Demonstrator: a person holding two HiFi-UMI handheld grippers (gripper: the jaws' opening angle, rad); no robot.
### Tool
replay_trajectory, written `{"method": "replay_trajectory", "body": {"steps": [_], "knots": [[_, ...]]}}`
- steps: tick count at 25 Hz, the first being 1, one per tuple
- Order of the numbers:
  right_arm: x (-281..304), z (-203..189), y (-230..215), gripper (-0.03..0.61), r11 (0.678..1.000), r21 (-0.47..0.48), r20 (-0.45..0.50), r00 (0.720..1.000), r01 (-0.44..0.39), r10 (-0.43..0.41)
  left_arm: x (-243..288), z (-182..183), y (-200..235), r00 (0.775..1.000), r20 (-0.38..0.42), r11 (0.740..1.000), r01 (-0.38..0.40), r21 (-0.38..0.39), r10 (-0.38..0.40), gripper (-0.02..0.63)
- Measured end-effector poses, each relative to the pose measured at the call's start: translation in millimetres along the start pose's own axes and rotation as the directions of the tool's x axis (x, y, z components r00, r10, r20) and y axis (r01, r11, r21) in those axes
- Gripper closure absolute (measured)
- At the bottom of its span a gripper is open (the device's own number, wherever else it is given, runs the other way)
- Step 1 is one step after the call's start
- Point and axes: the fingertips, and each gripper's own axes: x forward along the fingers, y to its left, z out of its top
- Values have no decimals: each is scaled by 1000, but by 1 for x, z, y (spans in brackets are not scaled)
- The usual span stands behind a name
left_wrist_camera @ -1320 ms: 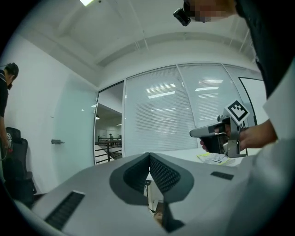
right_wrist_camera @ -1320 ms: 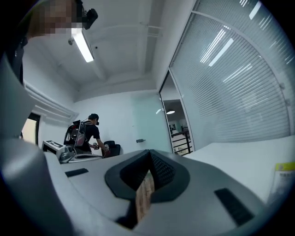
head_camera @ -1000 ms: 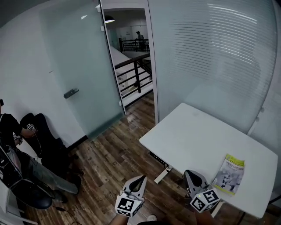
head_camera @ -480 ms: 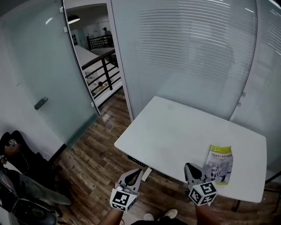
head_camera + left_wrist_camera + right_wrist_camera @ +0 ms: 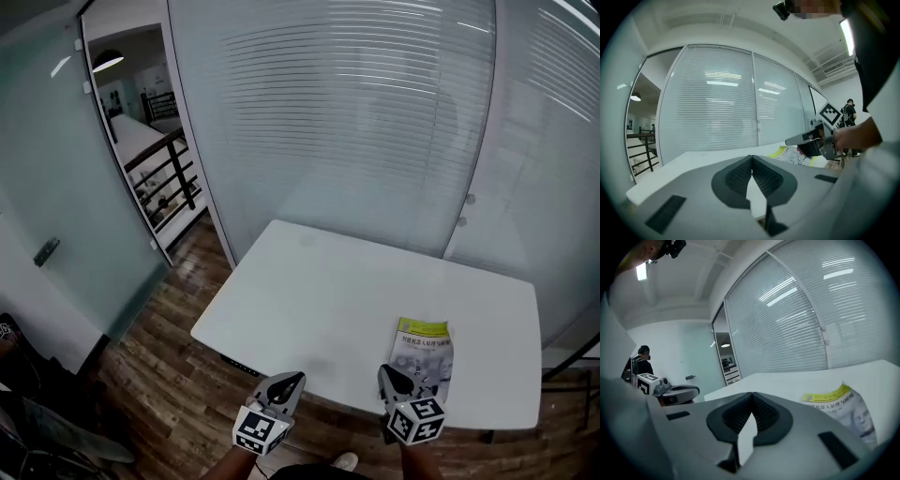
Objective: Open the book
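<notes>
A closed book (image 5: 422, 352) with a yellow-green top band and a grey printed cover lies flat on the white table (image 5: 328, 300), near its front right. My right gripper (image 5: 387, 373) hovers at the table's front edge, just left of the book's near end, jaws shut and empty. My left gripper (image 5: 295, 378) is shut too, at the front edge further left. From the right gripper view the book (image 5: 841, 406) lies ahead to the right of the right gripper (image 5: 752, 394). In the left gripper view the left gripper (image 5: 751, 157) points along the table, with the book (image 5: 790, 153) and right gripper (image 5: 787, 141) at right.
Frosted glass walls with blinds (image 5: 337, 122) stand behind the table. A glass door (image 5: 56, 187) and a railing (image 5: 159, 183) are at left over wooden flooring (image 5: 169, 375). A person (image 5: 848, 112) stands far off in the left gripper view.
The view has swung right and closer to the table. Both grippers have come forward from over the floor to the table's front edge; the right one now sits beside the book.
</notes>
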Motion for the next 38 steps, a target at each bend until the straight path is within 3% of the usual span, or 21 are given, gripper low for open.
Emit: {"method": "replay_trajectory", "body": {"steps": [3,9,12,17,23,28,33,38], "knots": [[-10,-1,-21,573,999,-2,-14,999,44,-44,19,-2,-7,999,-37,1000,11,-22,-12,600],[-29,-26,-83,572,985,-28,-40,984,170,-171,70,-19,-29,999,-32,999,35,-25,-36,600],[-41,-42,-109,572,976,-15,-61,974,216,-216,88,-29,-40,999,-30,997,32,-68,-35,600],[-62,-53,-132,572,958,-12,-86,955,285,-285,111,-28,-62,993,-29,993,111,-30,-112,600],[-84,-74,-150,568,921,-1,-148,910,391,-386,128,-36,-80,977,-54,978,205,-21,-206,600],[-96,-94,-158,458,896,29,-202,880,443,-429,130,-38,-85,969,-67,971,238,-21,-239,600],[-111,-109,-172,430,857,61,-251,839,511,-482,130,-49,-93,956,-95,961,275,-27,-277,600],[-120,-120,-179,423,843,113,-292,829,526,-478,132,-57,-103,941,-111,947,318,-30,-320,600]]}}
